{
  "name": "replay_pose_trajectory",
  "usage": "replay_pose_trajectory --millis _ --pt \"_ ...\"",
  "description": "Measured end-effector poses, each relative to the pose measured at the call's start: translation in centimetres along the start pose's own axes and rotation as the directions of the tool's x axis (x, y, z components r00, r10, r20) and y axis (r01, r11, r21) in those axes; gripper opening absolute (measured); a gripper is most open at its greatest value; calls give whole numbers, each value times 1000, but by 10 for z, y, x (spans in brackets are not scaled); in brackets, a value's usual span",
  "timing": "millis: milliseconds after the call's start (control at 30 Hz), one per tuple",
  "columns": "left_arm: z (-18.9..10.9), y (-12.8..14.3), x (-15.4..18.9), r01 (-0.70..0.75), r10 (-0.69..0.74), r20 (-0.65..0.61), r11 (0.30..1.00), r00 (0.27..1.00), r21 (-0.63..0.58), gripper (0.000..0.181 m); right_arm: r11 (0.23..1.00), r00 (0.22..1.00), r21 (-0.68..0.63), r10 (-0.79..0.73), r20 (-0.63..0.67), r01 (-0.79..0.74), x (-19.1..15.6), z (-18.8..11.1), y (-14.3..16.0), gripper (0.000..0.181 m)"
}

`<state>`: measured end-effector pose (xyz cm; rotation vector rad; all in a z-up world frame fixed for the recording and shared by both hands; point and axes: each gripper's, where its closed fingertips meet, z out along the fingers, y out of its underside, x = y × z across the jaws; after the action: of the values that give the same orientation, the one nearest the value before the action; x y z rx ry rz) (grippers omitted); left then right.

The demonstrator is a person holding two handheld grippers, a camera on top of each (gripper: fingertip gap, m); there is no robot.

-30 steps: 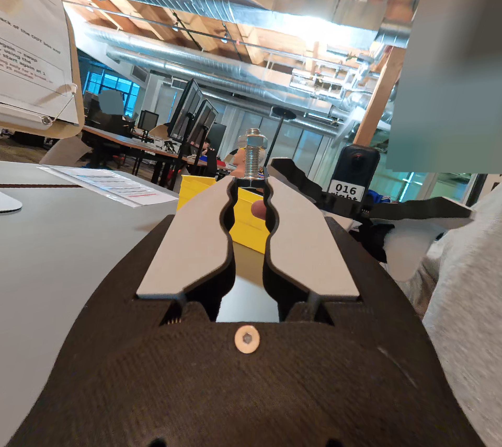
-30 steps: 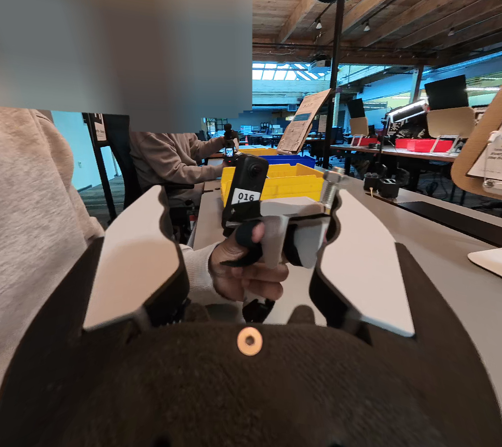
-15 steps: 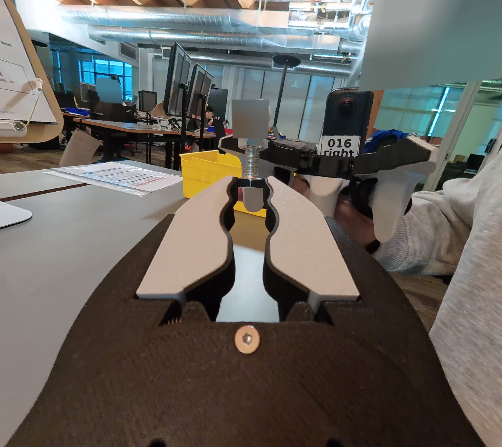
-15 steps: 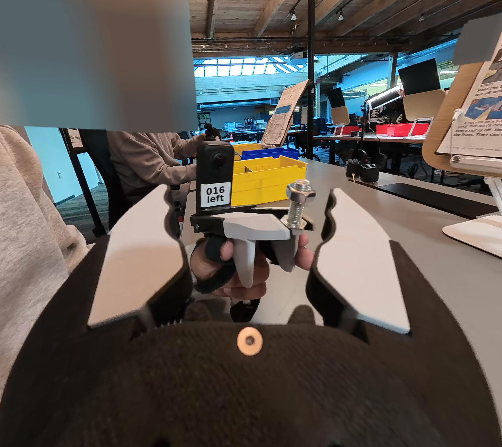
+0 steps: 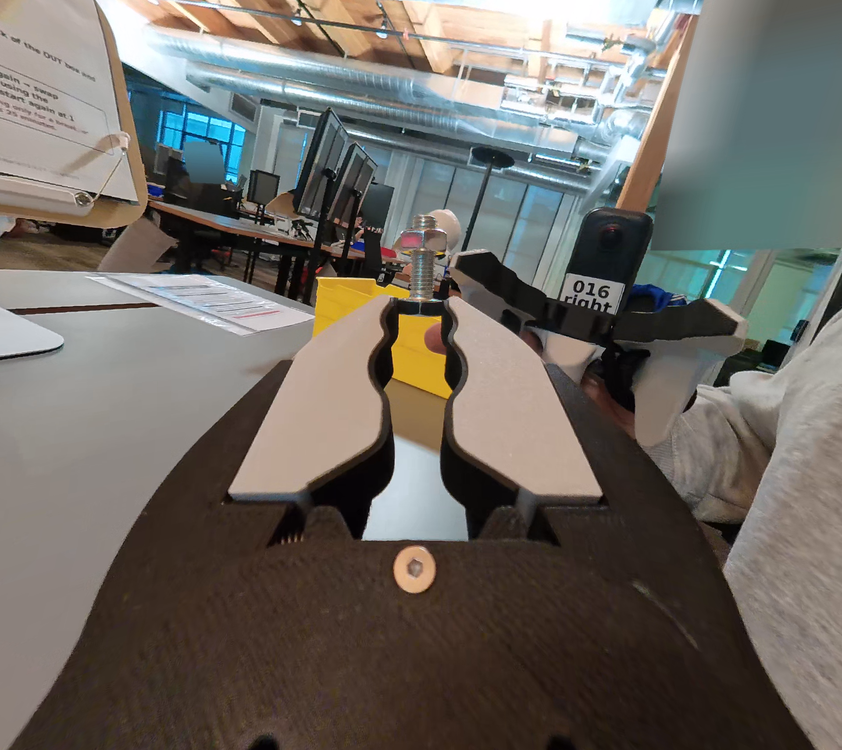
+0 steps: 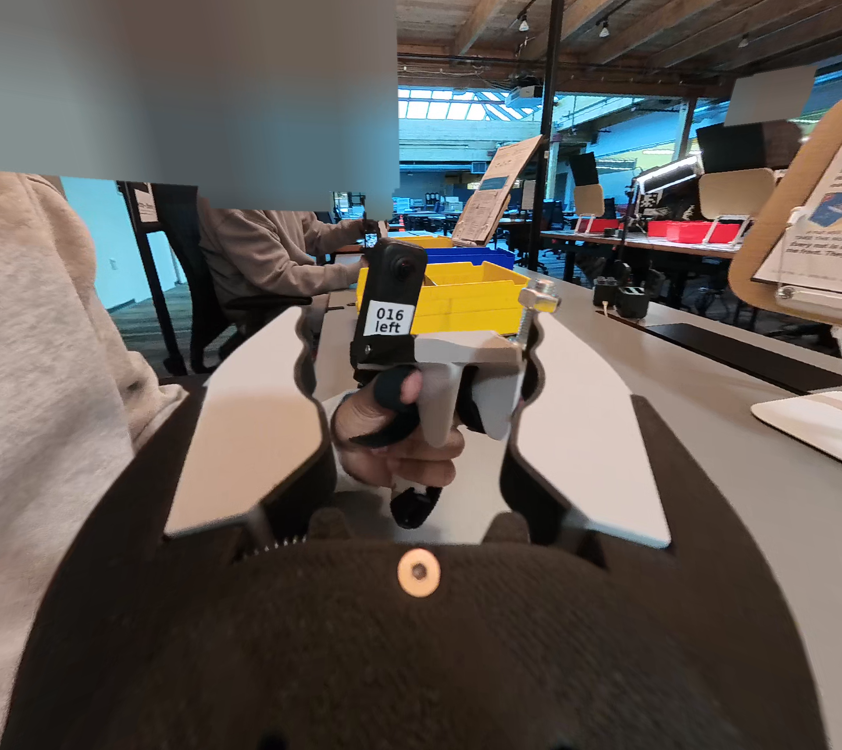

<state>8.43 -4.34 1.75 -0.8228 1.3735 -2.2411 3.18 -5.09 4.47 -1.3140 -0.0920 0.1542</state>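
My left gripper (image 5: 418, 308) is shut on the head of a steel bolt (image 5: 422, 272) that stands upright above its fingertips. A hex nut (image 5: 423, 239) sits near the top of the bolt's thread. My right gripper (image 6: 419, 327) is open and empty; it also shows in the left wrist view (image 5: 587, 318), just right of the bolt and apart from it. In the right wrist view the left gripper (image 6: 460, 352) holds the bolt (image 6: 528, 320) with its nut (image 6: 540, 300) in front of the right gripper's right finger (image 6: 587, 409).
A yellow bin (image 5: 360, 309) stands on the grey table (image 5: 114, 409) behind the bolt; it also shows in the right wrist view (image 6: 469, 295) with a blue bin (image 6: 469, 256) behind it. Document stands (image 5: 59, 90) (image 6: 793, 236) stand nearby. Another person (image 6: 273, 245) sits at the far desk.
The right gripper had swung in over the bolt half a second ago and has now drawn back to the right of it. The left gripper has tilted upward with the bolt.
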Motion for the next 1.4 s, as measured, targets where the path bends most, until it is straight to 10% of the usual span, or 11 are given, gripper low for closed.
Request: replay_pose_trajectory --millis 900,1167,1400 --pt "5 15 -5 -86 92 63 992 994 -91 20 998 996 28 52 -79 -50 20 -8 -1 90" --pt "9 27 0 -151 159 43 975 986 -163 20 993 953 -35 -122 -278 117 48 -31 -11 26" --pt "14 41 7 -254 263 8 938 965 -235 20 992 956 -106 -97 -275 70 53 -31 4 7"
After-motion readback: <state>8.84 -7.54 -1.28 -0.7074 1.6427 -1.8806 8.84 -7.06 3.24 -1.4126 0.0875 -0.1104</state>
